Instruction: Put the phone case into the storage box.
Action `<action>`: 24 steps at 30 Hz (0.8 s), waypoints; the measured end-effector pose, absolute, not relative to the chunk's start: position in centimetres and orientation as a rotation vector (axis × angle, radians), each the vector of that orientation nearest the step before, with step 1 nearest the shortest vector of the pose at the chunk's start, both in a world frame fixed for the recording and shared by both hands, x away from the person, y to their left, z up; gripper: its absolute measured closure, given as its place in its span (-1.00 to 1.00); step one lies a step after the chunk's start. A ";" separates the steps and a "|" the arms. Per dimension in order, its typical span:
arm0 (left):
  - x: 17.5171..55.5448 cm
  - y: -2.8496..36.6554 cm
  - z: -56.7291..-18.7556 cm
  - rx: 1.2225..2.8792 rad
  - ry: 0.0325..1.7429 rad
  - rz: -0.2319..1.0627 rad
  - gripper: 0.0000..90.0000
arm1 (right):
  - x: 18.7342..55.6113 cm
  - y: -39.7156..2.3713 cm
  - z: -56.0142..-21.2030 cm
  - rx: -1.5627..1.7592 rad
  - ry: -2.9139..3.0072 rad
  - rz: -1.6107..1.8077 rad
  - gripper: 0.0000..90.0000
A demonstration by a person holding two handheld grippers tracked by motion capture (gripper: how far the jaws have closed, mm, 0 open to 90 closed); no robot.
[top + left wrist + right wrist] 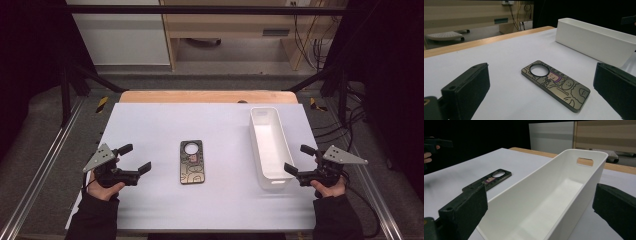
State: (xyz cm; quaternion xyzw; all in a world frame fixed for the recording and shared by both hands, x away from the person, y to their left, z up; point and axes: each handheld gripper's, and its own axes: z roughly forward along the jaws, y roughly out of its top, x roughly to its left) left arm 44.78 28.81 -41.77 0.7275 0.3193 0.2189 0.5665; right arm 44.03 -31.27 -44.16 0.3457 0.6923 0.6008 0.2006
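Black fingers spread on both grippers: left gripper [135,157] should approach phone case [192,162] level, straddling its long edges.

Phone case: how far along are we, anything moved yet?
Nothing looks done: the phone case lies flat on the table, apart from the white bin, which is empty. In hand: nothing; the left gripper and right gripper are both open, holding nothing, flanking the two items. Likely left: grasping the case and perhaps binning it.

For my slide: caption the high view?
Open grippers, left and right, flank a phone case and empty bin.
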 end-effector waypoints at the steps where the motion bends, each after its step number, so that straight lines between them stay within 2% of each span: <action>1: 44.8 28.8 -41.8 1.710 0.751 0.515 -1.00 | 44.0 -31.3 -44.2 0.966 1.935 1.679 -0.99; 24: 44.8 27.1 -40.9 1.748 0.732 0.512 -1.00 | 43.9 -31.2 -43.9 0.949 1.939 1.672 -0.99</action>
